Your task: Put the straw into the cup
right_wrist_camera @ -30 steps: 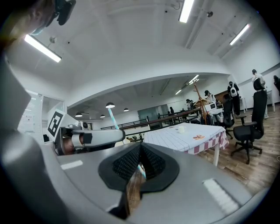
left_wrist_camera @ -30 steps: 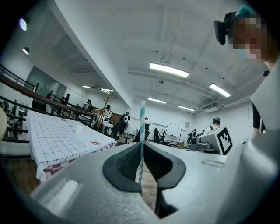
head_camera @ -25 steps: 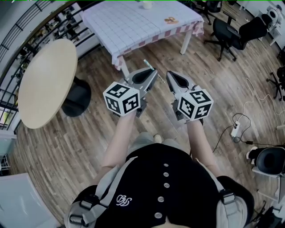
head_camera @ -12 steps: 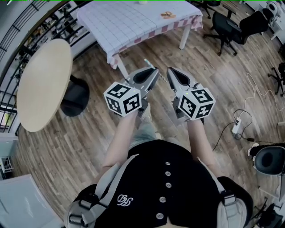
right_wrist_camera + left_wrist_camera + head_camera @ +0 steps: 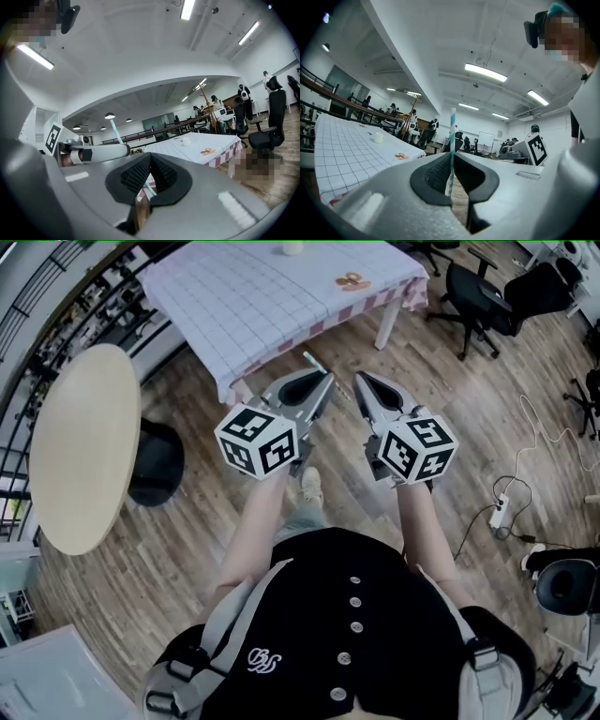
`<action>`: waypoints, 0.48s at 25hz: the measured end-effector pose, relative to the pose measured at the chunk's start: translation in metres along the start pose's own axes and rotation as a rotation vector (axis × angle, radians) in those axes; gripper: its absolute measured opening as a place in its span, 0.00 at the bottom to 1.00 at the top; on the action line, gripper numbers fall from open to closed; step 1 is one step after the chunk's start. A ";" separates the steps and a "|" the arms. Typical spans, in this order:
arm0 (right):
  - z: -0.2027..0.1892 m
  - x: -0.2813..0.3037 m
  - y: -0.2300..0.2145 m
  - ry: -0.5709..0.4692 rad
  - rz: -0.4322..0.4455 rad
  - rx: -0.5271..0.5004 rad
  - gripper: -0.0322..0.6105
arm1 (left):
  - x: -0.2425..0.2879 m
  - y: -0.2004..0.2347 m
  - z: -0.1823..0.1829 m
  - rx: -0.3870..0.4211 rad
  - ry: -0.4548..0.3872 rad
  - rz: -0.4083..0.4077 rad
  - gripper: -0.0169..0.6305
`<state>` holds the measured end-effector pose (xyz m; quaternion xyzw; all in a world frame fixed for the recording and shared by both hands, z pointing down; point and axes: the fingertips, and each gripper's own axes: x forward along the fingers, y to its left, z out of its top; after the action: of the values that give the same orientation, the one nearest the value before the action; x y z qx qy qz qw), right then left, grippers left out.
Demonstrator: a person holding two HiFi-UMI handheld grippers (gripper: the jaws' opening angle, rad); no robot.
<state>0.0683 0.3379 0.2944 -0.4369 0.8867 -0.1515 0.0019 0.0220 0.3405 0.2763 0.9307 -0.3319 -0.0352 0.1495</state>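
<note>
With jaws of L gripper [image 5: 452,158] pinching straw [image 5: 452,136] upright, crosswise to them, and R gripper [image 5: 150,157] jaws pressed together, seemingly on nothing, must carry fwd to cup [image 5: 379,137], well ahead-left on checked table [image 5: 342,154].

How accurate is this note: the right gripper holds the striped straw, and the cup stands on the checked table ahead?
One slip: the left gripper holds the striped straw, pinched between its jaws in the left gripper view. The right gripper is shut on nothing. The cup does stand on the checked table.
</note>
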 end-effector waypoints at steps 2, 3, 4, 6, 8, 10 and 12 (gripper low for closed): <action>0.011 0.027 -0.009 0.002 0.000 -0.011 0.05 | 0.012 0.024 0.013 0.001 -0.007 -0.004 0.06; 0.016 0.040 -0.013 0.004 0.002 -0.019 0.05 | 0.018 0.037 0.019 0.000 -0.010 -0.001 0.06; 0.021 0.053 -0.015 0.005 0.005 -0.028 0.05 | 0.023 0.050 0.024 0.001 -0.014 0.005 0.06; 0.032 0.076 -0.021 0.001 0.006 -0.041 0.05 | 0.034 0.074 0.034 0.004 -0.021 0.014 0.06; 0.043 0.097 -0.030 -0.011 0.000 -0.044 0.05 | 0.044 0.093 0.043 0.009 -0.020 0.009 0.06; 0.050 0.119 -0.040 -0.015 -0.005 -0.042 0.05 | 0.053 0.112 0.051 0.013 -0.018 0.001 0.06; 0.054 0.142 -0.047 -0.012 -0.005 -0.041 0.05 | 0.060 0.131 0.058 0.017 -0.023 -0.002 0.06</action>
<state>0.0242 0.1867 0.2741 -0.4400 0.8884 -0.1309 -0.0021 -0.0208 0.1918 0.2624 0.9319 -0.3329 -0.0432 0.1376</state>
